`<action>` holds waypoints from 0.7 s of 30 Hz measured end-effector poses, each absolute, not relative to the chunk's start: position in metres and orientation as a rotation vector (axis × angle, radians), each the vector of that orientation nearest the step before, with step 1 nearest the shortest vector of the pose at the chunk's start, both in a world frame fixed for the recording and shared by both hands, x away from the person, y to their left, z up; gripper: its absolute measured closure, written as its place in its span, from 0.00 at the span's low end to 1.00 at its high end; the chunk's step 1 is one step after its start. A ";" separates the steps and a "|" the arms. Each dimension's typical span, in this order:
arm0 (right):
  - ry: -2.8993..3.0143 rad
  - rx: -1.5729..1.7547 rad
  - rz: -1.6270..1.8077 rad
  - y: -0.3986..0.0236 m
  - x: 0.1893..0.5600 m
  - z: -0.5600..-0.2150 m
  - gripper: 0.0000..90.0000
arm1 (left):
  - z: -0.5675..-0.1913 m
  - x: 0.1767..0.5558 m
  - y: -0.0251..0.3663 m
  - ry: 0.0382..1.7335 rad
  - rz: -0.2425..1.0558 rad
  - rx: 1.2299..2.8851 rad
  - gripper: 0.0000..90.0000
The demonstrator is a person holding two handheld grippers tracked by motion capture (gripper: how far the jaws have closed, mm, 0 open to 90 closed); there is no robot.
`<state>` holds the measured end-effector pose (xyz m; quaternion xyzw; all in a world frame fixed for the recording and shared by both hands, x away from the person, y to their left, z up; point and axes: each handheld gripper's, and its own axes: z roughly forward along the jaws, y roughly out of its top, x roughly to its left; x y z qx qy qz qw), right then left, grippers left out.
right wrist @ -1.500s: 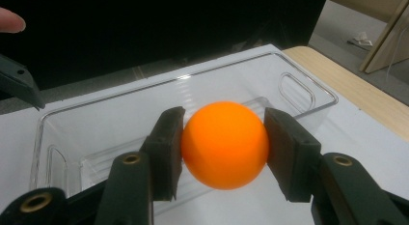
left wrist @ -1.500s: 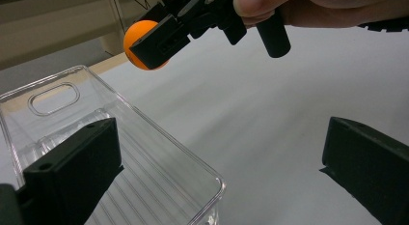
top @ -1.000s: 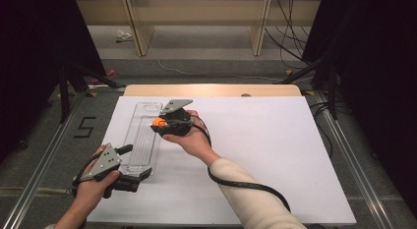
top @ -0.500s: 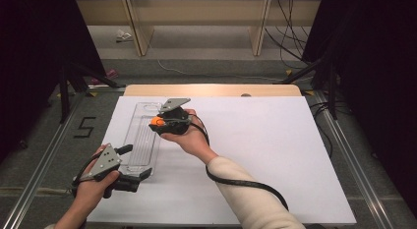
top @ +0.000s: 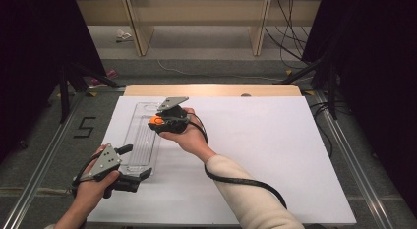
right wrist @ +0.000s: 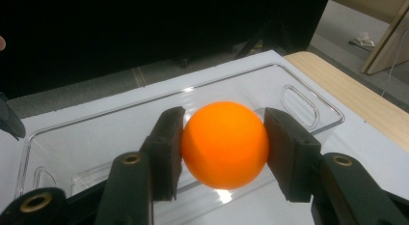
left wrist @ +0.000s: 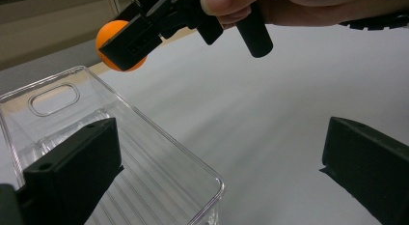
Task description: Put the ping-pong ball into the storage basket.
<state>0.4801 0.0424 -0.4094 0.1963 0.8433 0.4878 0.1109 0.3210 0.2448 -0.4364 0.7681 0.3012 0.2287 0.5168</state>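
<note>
At the near left corner of the white tabletop (top: 275,155), the person's left hand (top: 91,189) holds the left gripper (top: 129,166) low beside the near end of a clear plastic tray (top: 140,140). Its jaws stand wide apart with nothing between them; in the left gripper view one jaw sits over the tray's near corner and the other over bare white surface.

The tray is long and narrow, lying lengthwise along the left edge of the tabletop, with a ribbed floor and an oval handle slot at each end. It looks empty inside.

Farther on, the right hand (top: 189,136), in a cream sleeve (top: 246,199), reaches across from the right and holds the right gripper (top: 156,122) above the far half of the tray. Its jaws are closed against both sides of an orange ball (right wrist: 224,144), which hangs clear above the tray's floor. A black cable (top: 246,182) trails back along the sleeve.

Beyond the far edge lies a strip of bare wood (top: 211,90).
</note>
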 end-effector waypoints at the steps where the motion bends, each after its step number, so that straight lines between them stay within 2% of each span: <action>1: 2.477 0.577 1.431 0.043 0.480 -0.409 0.57 | -0.436 0.321 0.245 0.723 0.549 1.844 0.00; 21: 2.500 0.569 1.415 0.054 0.485 -0.410 0.57 | -0.436 0.321 0.245 0.722 0.548 1.844 0.00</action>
